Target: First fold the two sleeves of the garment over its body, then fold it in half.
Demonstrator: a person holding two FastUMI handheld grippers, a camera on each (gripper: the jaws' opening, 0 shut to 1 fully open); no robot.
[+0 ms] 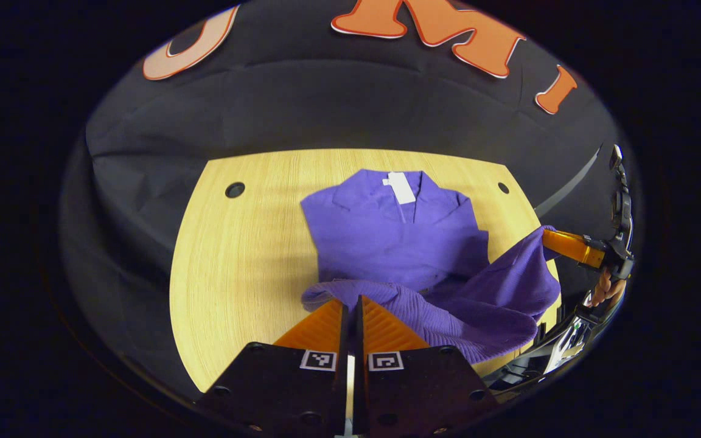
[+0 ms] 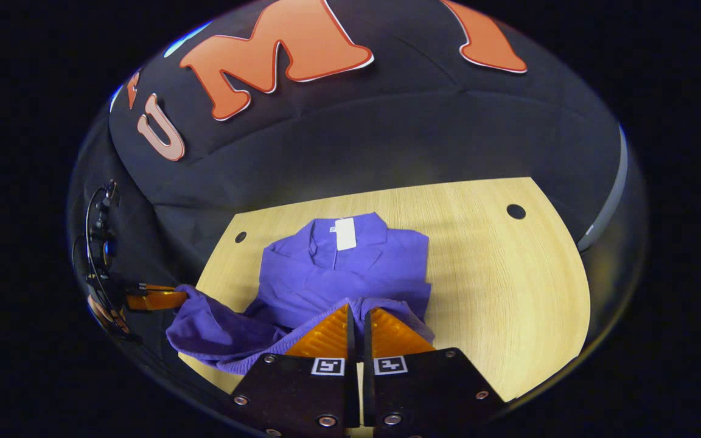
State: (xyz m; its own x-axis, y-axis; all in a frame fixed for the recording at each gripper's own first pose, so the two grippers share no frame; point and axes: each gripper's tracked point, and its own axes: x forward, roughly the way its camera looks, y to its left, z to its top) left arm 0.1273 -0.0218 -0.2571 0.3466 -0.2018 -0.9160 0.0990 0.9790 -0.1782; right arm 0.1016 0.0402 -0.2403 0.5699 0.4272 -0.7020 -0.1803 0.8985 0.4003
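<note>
Purple garment [image 1: 387, 237] lies on counter [image 1: 235, 274], hem lifted. Left tool [image 1: 353, 304] & right tool [image 2: 358, 313] both pinch hem corners. Soft, light, floppy knit; grip at edges, keep hem taut.

Both views look down, close, over the same table [image 1: 235, 261].

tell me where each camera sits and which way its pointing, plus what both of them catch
Left gripper view: rides on the left claw, looking forward along its closed fingers, which pinch the hem of the purple garment; the right claw and a hand show at the far right.
Right gripper view: rides on the right claw, looking forward along its fingers, shut on the hem; the left claw shows far left, gripping the garment too.
Shared: the garment, the wooden table and the black cloth wall.
</note>
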